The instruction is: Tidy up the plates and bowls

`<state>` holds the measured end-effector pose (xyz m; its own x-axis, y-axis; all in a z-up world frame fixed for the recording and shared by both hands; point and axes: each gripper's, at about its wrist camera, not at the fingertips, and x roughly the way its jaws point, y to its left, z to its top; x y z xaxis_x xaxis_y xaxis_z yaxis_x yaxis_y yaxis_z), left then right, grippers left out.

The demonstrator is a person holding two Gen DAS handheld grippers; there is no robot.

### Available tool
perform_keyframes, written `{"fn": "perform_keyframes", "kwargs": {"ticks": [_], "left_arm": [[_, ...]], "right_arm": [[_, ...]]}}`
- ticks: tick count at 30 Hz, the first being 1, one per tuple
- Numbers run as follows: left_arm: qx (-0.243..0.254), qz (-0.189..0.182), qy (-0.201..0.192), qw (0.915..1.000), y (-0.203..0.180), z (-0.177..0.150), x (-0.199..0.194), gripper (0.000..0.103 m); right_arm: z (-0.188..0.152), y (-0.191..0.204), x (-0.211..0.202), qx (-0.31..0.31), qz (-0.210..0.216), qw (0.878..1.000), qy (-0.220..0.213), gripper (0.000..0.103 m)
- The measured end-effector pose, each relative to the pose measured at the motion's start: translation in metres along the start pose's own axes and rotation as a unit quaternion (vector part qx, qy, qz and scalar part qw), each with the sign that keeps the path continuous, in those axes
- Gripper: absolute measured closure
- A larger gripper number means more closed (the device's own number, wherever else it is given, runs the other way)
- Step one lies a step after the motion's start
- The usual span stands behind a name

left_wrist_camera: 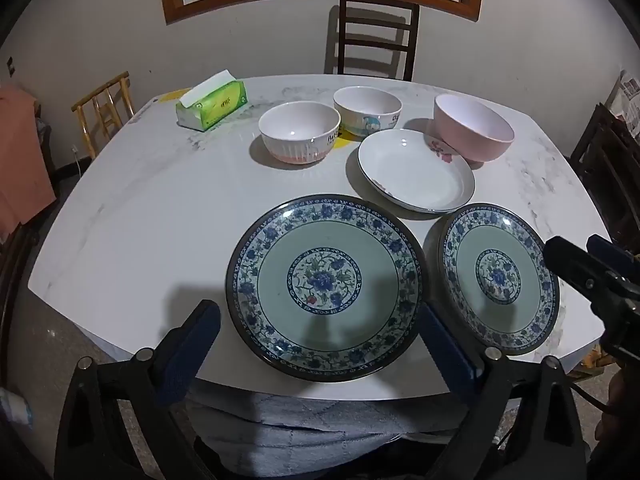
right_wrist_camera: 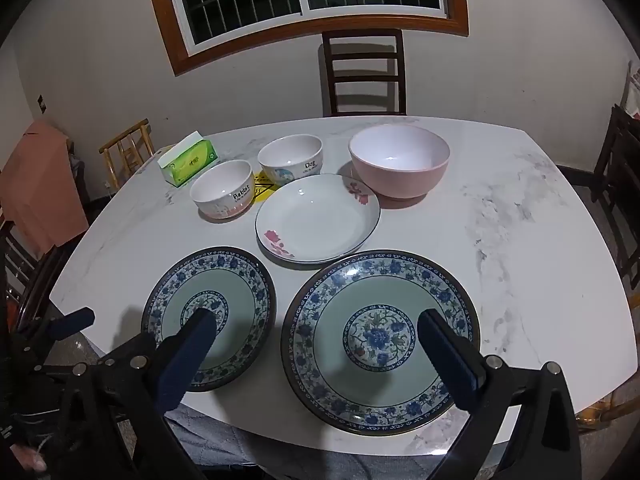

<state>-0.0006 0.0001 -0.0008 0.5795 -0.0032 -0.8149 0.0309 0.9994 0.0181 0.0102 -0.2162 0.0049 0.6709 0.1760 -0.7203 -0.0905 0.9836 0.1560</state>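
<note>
Two blue-and-green floral plates lie side by side at the near edge of the white marble table (left_wrist_camera: 152,216). The left plate (left_wrist_camera: 326,286) (right_wrist_camera: 208,320) is in front of my open, empty left gripper (left_wrist_camera: 320,328). The right plate (left_wrist_camera: 498,276) (right_wrist_camera: 380,340) lies under my open, empty right gripper (right_wrist_camera: 316,334), which also shows in the left wrist view (left_wrist_camera: 580,256). Behind them lies a white plate with pink flowers (left_wrist_camera: 416,170) (right_wrist_camera: 318,218). Further back stand a "Rabbit" bowl (left_wrist_camera: 300,132) (right_wrist_camera: 222,190), a "Dog" bowl (left_wrist_camera: 367,110) (right_wrist_camera: 290,160) and a pink bowl (left_wrist_camera: 472,126) (right_wrist_camera: 400,160).
A green tissue box (left_wrist_camera: 212,106) (right_wrist_camera: 188,162) sits at the far left of the table. A dark chair (right_wrist_camera: 364,72) stands behind the table, a bamboo chair (left_wrist_camera: 106,108) at the left, another dark chair (right_wrist_camera: 624,184) at the right. A person's lap is below the near edge.
</note>
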Motion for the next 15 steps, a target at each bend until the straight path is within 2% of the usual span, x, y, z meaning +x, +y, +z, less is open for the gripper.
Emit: {"fn": "perform_keyframes", "kwargs": {"ticks": [7,15], "left_arm": [[-0.013,-0.01,0.021,0.9997,0.002,-0.002,0.007,0.007],[-0.013,-0.004,0.022,0.9997,0.01,-0.002,0.017,0.007]], "right_arm": [[0.002,0.003,-0.002,0.0,0.002,1.0,0.0,0.0],[0.0,0.011,0.0,-0.009,0.006,1.0,0.003,0.0]]}}
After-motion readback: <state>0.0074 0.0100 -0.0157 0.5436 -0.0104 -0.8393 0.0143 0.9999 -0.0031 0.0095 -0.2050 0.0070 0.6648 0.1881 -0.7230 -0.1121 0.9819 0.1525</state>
